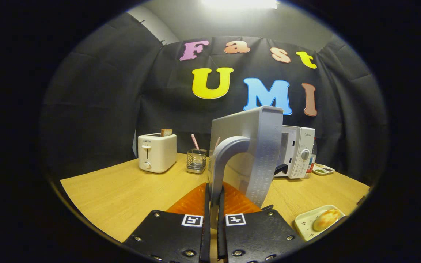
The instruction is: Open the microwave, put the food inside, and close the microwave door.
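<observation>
The fingers stand nearly closed, pinching the lower end of the grey arched door handle between them, so the open microwave door rises edge-on just ahead, its long axis upright. An orange mat lies on the worktop under and just beyond the fingertips. To the right of the fingers, near them, a small white dish carries the food, a bread roll; it sits well short of the microwave, which stands beyond the door and to its right, its cavity hidden behind the door panel. My judgement is that the opening step is largely done and the roll comes next: the fingers must let go of the handle and swing right and back toward the dish, where the worktop looks clear but its front edge runs close by. Farther off to the left stand a wire utensil holder and a white toaster with a slice of toast in it, both well apart from the door's path.
</observation>
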Motion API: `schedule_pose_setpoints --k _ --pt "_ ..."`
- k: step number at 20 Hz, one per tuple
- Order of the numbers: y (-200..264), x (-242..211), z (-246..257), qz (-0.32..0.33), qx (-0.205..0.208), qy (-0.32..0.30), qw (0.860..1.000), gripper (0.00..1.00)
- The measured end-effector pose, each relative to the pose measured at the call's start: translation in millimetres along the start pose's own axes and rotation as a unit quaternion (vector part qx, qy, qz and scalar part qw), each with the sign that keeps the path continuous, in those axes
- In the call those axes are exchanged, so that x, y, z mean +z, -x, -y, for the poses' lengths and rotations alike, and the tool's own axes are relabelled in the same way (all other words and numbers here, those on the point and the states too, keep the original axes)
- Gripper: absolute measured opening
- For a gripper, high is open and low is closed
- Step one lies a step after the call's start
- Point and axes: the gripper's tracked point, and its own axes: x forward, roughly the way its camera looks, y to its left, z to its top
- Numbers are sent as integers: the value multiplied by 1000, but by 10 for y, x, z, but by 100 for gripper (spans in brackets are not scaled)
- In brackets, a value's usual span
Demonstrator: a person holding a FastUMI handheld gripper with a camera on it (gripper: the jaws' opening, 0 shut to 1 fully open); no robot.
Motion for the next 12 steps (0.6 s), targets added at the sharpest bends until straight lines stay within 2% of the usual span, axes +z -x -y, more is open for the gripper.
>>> schedule_pose_setpoints --k 2,4,6,7,8,11,12 --pt "8 12 -150 10 -29 9 999 8" --pt "35 9 -239 18 -40 16 999 8" --pt "84 -29 -247 13 -38 17 999 12" --pt "130 -47 -329 14 -24 14 1000 13" --pt "190 -9 -352 20 -14 14 1000 20" --pt "395 137 -465 51 24 14 998 33" --pt "463 165 -500 59 45 7 997 45"
